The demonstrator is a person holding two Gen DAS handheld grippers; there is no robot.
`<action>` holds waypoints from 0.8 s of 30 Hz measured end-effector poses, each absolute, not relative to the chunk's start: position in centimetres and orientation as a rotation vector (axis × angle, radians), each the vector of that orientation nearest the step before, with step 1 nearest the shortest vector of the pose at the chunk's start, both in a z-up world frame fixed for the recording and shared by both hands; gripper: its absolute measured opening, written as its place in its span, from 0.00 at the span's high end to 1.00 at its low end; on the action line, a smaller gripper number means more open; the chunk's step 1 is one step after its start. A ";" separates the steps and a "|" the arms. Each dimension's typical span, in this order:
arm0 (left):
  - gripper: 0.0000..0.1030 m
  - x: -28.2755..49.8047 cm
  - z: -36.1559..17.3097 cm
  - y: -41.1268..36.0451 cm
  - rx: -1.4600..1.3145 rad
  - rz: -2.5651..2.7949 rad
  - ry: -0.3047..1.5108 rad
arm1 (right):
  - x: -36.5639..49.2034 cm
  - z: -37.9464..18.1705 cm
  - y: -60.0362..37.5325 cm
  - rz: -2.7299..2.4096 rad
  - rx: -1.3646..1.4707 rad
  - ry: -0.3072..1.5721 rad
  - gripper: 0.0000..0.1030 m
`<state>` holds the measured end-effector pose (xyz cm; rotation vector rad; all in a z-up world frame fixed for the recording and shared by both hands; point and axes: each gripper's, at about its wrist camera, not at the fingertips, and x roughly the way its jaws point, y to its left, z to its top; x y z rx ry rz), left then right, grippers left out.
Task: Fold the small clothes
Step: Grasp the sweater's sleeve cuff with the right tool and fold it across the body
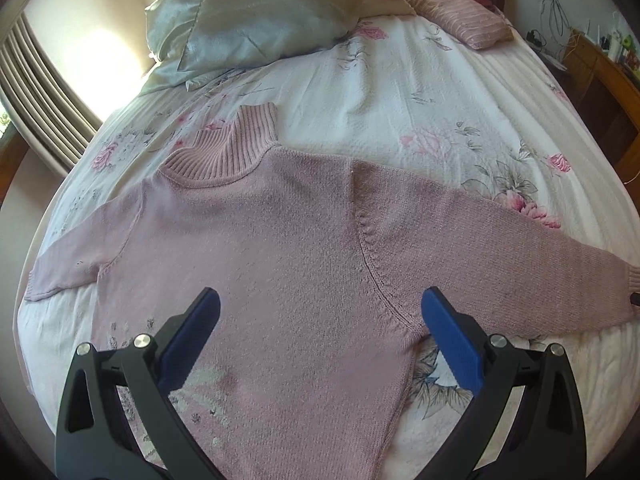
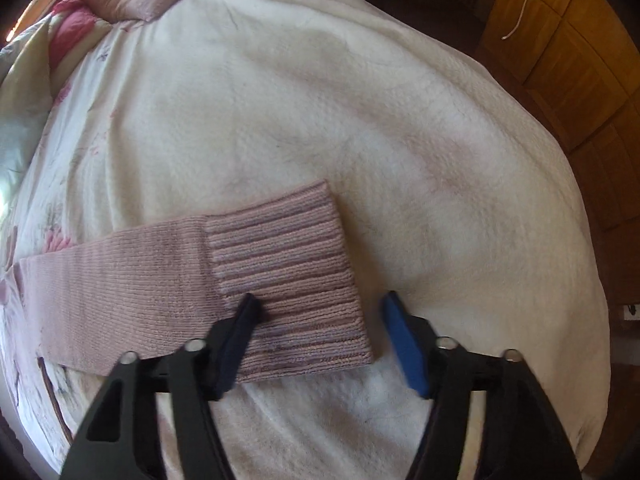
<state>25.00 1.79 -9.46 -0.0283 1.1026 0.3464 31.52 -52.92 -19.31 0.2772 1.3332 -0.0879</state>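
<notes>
On the floral bedspread [image 1: 400,92] a pink knit sweater [image 1: 280,248] lies flat and face up, collar toward the pillows [image 1: 256,20], both sleeves spread sideways; no fold is yet made. The right gripper [image 2: 318,306] stands low over the ribbed cuff [image 2: 288,280] of the outstretched sleeve, its jaws wide apart and empty: one dark finger [image 2: 240,332] rests on or just above the ribbing, the blue finger [image 2: 404,344] sits beyond the cuff's end over bare bedspread. Closing from this stance would likely pinch only the cuff's corner, or gather bedspread along with it, so the sleeve could twist or drag the cover when lifted. The left gripper [image 1: 320,304] hovers above the sweater's body near the armhole seam [image 1: 372,264], also spread wide and holding nothing; whether its tips touch the knit cannot be told. Loose knit stretches readily, so a one-sided pull on the sleeve may skew the body and spoil the flat layout.
</notes>
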 end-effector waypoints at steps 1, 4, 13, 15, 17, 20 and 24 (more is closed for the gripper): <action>0.03 24.9 -9.4 2.0 -0.028 0.351 1.100 | 31.4 -19.0 -52.7 -0.083 0.282 1.330 0.69; 0.03 24.5 -9.4 2.8 -0.036 0.357 1.106 | 30.8 -17.8 -51.7 -0.054 0.307 1.300 0.84; 0.03 22.8 -8.9 6.9 -0.046 0.397 1.107 | 29.0 -12.2 -40.7 0.154 0.273 1.180 0.86; 0.03 22.5 -8.9 8.1 -0.063 0.405 1.111 | 29.7 -11.6 -36.3 0.215 0.256 1.175 0.86; 0.03 22.2 -9.0 9.1 -0.078 0.415 1.118 | 30.3 -11.4 -32.3 0.273 0.239 1.179 0.86; 0.03 21.6 -9.1 10.3 -0.092 0.423 1.120 | 30.3 -11.5 -27.2 0.346 0.218 1.189 0.86; 0.03 21.1 -9.3 11.1 -0.108 0.423 1.129 | 30.6 -12.2 -21.6 0.424 0.208 1.217 0.86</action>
